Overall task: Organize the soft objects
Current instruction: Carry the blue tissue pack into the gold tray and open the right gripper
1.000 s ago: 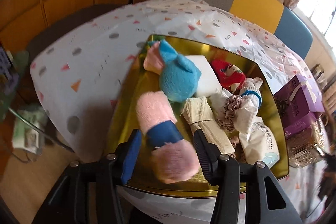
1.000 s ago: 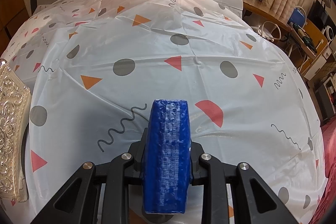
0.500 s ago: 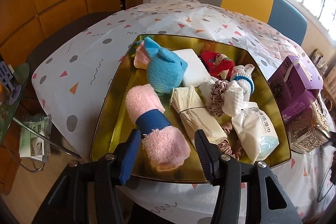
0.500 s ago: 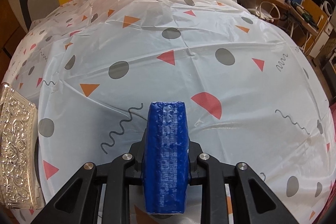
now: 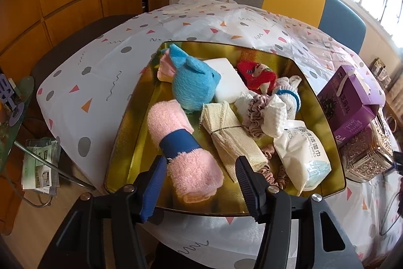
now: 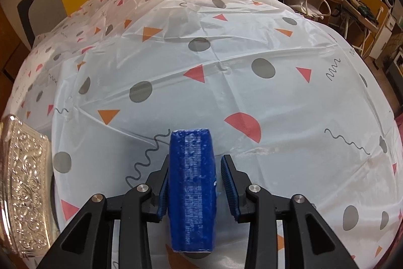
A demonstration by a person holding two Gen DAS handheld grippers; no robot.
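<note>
**Blue packet let go, pink towel between parted fingers**

Standing on edge on the patterned tablecloth [image 6: 252,97], the blue packet [image 6: 192,188] sits between the right gripper [image 6: 194,180] fingers, which have just been opening — the right pad clearly off it. The left gripper [image 5: 201,183], also just opening, straddles the pink rolled towel [image 5: 181,150] without pressing. Beyond, in the gold tray [image 5: 131,143]: a cream cloth bundle [image 5: 231,135], wet-wipe pack [image 5: 302,155], blue plush [image 5: 194,82].

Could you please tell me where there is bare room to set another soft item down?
The tablecloth beyond the blue sponge lies bare up to the far chairs. In the gold tray, only the left strip beside the pink towel is free; its middle and right are crowded.
</note>
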